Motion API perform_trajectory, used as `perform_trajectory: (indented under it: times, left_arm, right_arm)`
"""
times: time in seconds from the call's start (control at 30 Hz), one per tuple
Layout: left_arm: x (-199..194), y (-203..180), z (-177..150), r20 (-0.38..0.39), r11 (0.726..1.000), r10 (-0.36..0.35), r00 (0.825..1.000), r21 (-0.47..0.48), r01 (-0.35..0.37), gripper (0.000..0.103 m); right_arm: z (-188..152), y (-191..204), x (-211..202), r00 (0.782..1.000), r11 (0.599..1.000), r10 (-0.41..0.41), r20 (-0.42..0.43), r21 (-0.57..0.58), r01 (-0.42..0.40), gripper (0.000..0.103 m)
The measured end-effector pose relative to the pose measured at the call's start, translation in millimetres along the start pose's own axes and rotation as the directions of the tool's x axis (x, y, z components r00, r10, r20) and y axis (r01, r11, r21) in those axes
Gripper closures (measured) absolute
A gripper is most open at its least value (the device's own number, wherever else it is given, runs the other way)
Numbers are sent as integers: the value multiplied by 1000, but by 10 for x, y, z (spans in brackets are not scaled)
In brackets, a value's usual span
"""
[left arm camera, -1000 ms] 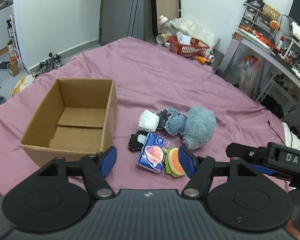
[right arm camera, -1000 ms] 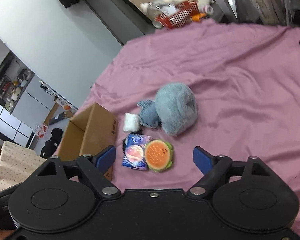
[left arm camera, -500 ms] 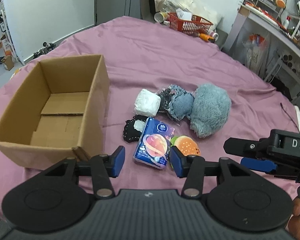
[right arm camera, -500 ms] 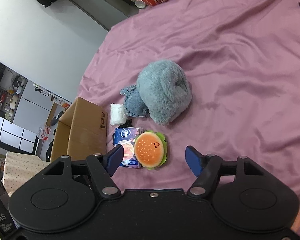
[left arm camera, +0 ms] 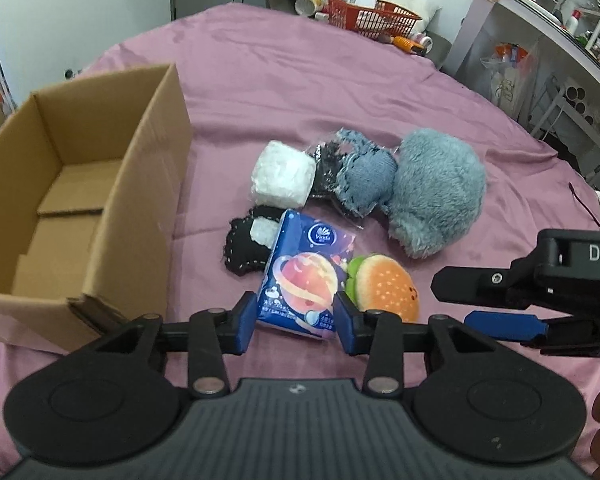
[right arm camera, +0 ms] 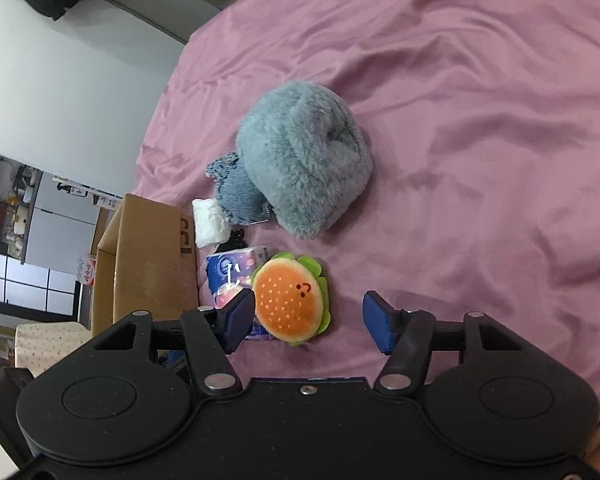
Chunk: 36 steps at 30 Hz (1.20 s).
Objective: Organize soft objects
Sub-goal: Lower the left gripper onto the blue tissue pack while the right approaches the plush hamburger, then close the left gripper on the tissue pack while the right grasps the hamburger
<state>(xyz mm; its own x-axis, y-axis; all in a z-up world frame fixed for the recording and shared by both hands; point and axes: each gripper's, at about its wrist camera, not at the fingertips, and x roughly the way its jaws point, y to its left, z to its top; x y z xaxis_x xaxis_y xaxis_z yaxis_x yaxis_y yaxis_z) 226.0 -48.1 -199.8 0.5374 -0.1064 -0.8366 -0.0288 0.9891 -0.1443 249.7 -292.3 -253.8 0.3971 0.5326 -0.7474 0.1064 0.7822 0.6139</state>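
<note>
A pile of soft things lies on the purple bedspread (left arm camera: 300, 80): a blue tissue pack (left arm camera: 304, 276), a burger plush (left arm camera: 384, 286), a fluffy grey-blue plush (left arm camera: 436, 192), a denim pouch (left arm camera: 364, 184), a white bundle (left arm camera: 282, 174) and a black pouch (left arm camera: 246, 242). My left gripper (left arm camera: 296, 322) is open, its jaws on either side of the tissue pack's near end. My right gripper (right arm camera: 312, 320) is open, with the burger plush (right arm camera: 290, 300) between its jaws next to the left finger. The right gripper also shows in the left wrist view (left arm camera: 500, 308).
An open, empty cardboard box (left arm camera: 80, 184) stands left of the pile; it also shows in the right wrist view (right arm camera: 148, 256). A red basket (left arm camera: 364, 14) and bottles sit at the bed's far edge. A desk and shelves (left arm camera: 560, 40) stand at the right.
Both grippers have moved forward and down toward the pile. The left jaws have narrowed around the tissue pack. The right jaws now flank the burger plush.
</note>
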Motion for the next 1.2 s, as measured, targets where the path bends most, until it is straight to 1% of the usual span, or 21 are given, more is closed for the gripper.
perform_trajectory:
  times: [0.1,0.17,0.27,0.33,0.43,0.53,0.73,0.83,0.93,0.97,1.0,1.07,1.1,1.17,1.2]
  left_arm:
    - [76,18,-7,-15,1000,4,1000,2,-3,62]
    - [115,28,-11,-17,1000,-9,1000,1,9,62]
    - [149,5,-9,-6,1000,-14,1000,23,14,57]
    - [189,-18,1,-18,999,-23,1000,30,23,50]
    - [212,-22,-14,-35,999,-40,999,27,40,47]
    - [256,-5,-31,-44,999,-41,998,26,42,46]
    - [275,-53,-55,-8,999,-15,1000,48,15,46]
    - [249,-64,-63,16,998,-24,1000,57,23,46]
    - [265,-80,-86,23,998,-12,1000,69,11,47]
    - [271,-80,-99,27,998,-10,1000,66,8,47]
    - [273,-84,-105,29,998,-11,1000,68,9,48]
    - [252,-102,-119,43,996,-6,999,86,2,50]
    - [240,-103,-127,45,996,-6,999,89,2,51]
    - [227,-68,-121,28,998,-18,999,61,16,53]
    - [209,-44,-118,25,999,-22,999,49,20,53]
  right_arm:
    - [18,-16,56,1000,1000,-14,-6,17,15,44]
    - [14,-11,95,1000,1000,-23,-16,20,23,44]
    - [18,35,174,999,1000,-28,-30,11,28,44]
    - [27,46,208,999,999,-30,-31,14,31,43]
    - [40,52,265,999,999,-32,-40,26,33,43]
    - [41,64,294,998,999,-42,-44,23,43,43]
    - [50,93,303,999,999,-38,-32,26,39,41]
    - [55,119,338,999,999,-32,-36,28,33,40]
    - [48,148,369,998,999,-48,-40,10,48,40]
    - [44,163,387,998,998,-54,-41,5,55,42]
    - [40,172,399,997,998,-64,-44,-4,64,49]
    - [25,197,426,997,998,-62,-49,-17,62,59]
    - [17,196,421,997,998,-63,-47,-17,62,60]
    - [10,209,400,997,998,-66,-45,-20,65,65]
    - [8,211,379,997,998,-64,-43,-18,63,65]
